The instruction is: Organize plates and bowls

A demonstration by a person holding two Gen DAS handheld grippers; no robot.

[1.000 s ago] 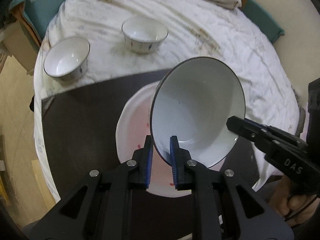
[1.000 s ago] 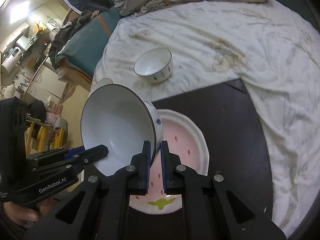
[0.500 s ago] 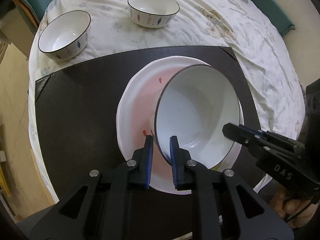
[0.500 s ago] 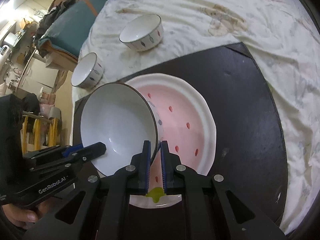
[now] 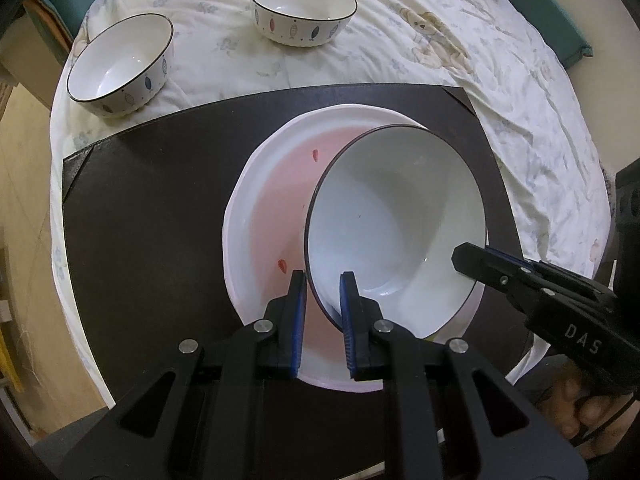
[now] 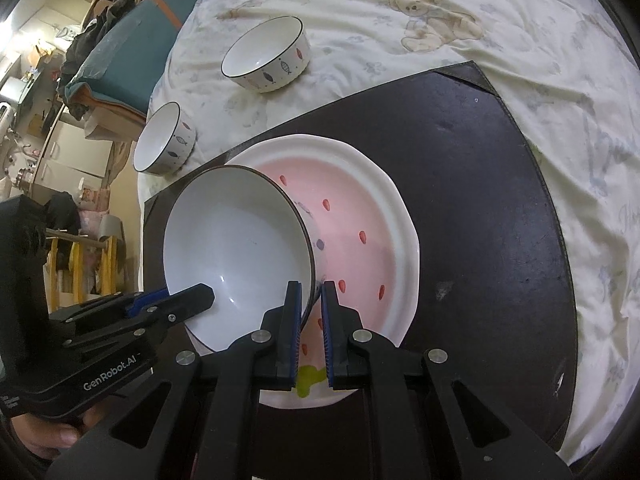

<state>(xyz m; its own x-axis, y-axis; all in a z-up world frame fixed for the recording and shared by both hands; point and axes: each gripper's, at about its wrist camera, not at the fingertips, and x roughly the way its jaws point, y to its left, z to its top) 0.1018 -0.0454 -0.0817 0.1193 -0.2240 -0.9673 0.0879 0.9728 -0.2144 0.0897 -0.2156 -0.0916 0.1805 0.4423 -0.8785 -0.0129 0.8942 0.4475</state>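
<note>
Here the large white bowl [image 5: 396, 220] hangs tilted over the pink plate [image 6: 360, 216] on the dark mat [image 6: 480, 184], each gripper pinching opposite rim sections: left gripper [image 5: 323, 312] and right gripper [image 6: 311, 320], jaws narrow, clamped on the rim. Likely risks: uneven release would let the bowl tip or knock the plate; thin glazed rim may slip from the pads. Two small bowls [image 5: 120, 64] [image 5: 303, 8] wait on the bedsheet [image 5: 440, 40] beyond.
</note>
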